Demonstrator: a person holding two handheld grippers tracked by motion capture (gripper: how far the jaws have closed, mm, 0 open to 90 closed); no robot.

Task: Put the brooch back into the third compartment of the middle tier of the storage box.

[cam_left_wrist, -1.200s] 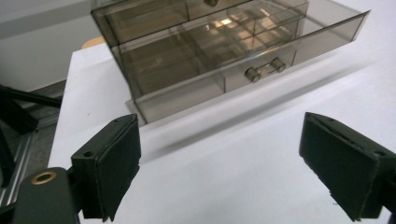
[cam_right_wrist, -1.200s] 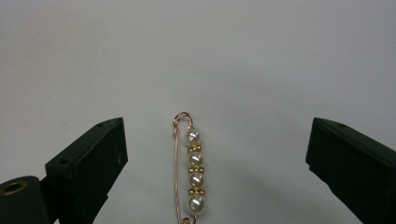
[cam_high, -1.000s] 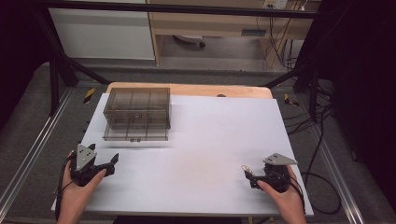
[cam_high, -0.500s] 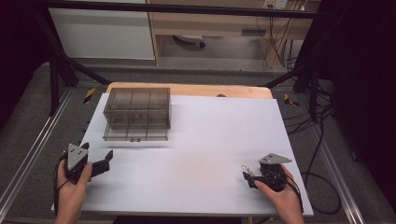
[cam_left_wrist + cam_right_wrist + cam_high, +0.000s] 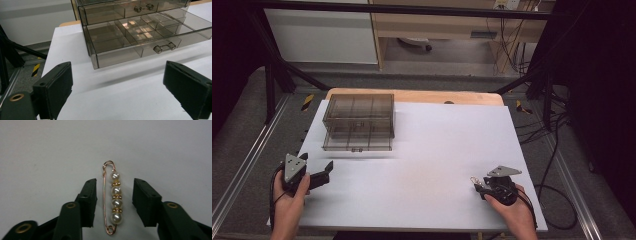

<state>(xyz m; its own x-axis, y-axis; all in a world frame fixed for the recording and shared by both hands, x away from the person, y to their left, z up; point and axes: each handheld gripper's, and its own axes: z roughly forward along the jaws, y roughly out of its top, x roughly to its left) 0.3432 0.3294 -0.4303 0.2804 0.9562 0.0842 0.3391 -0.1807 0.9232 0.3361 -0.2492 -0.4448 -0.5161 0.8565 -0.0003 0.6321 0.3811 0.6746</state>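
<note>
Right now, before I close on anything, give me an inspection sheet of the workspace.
Surface: white table top, bare in the middle.
Job's things: pearl pin lying flat between the right gripper's jaws, untouched; smoky drawer box at far left, lower drawer pulled out, compartments bare.
Clutter: nothing seen.
Grippers: left gripper open, facing the box; right gripper has just been closing around the pin, pads not yet on it.
Cables: black loops on the floor to the right.
Surroundings: dark frame, wooden shelf behind.

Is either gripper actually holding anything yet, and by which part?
Nothing is held. The right gripper has been closing around the gold safety pin with four white pearls; its fingers still stand clear of it. The left gripper is open.
</note>
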